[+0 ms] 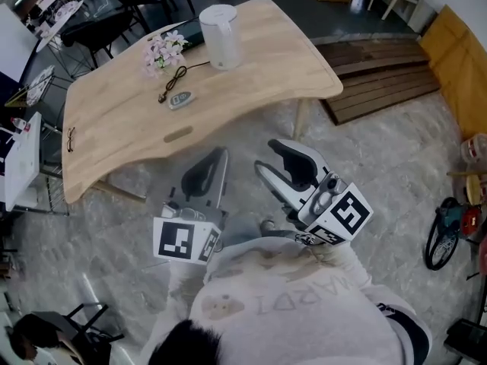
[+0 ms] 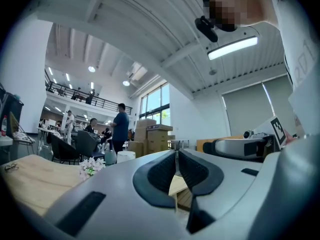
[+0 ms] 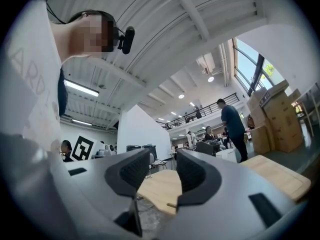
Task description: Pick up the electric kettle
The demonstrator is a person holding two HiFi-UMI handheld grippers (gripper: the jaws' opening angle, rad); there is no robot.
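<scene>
Currently, by size. Wooden table (image 1: 251, 82): ahead of the person, with both grippers short of its near edge. Electric kettle (image 1: 219, 35): white, upright, long axis vertical, on the table's far side, well apart from both grippers and roughly straight ahead of the left one. Right gripper (image 1: 268, 156): jaws apart, nothing between them, a little right of the kettle's line. Left gripper (image 1: 219, 157): pads all but together, empty. Flowers (image 1: 163, 52): near the kettle's left, likely to crowd an approach from that side.
</scene>
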